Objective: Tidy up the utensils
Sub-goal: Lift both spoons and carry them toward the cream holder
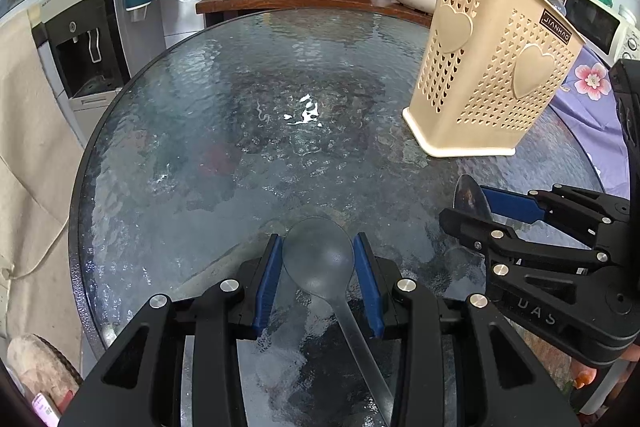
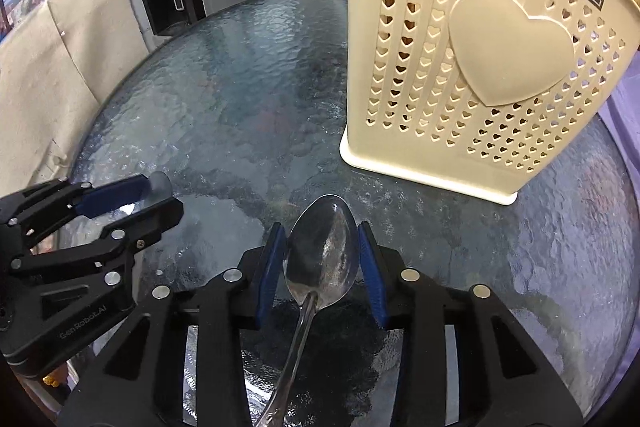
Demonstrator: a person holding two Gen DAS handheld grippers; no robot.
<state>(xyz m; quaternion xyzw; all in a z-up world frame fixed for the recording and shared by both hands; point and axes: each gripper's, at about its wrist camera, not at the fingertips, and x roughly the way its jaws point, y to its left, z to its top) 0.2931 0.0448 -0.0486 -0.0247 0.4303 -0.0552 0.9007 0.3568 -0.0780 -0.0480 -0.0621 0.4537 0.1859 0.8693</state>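
Spoons are the matter here, one in each gripper. The metal spoon (image 2: 322,257) sits by its bowl between the blue pads of the right gripper (image 2: 323,265); the pads touch both edges of the bowl, so I judge it gripped, and its handle runs back under the gripper. The left gripper (image 1: 318,267) holds in the same way a translucent grey spoon (image 1: 318,259), pads against the sides of its bowl. Both spoons are low over the glass table (image 1: 200,147).

For a good step, each spoon should be lifted first, turned handle down and brought above the open top of the beige holder (image 2: 460,67), which stands upright just beyond the right gripper. A grip on a rounded bowl can slip, so slow motion seems wise. The two grippers are near each other and could collide; one at a time is safer. Nothing else lies on the glass between the spoons and the holder.
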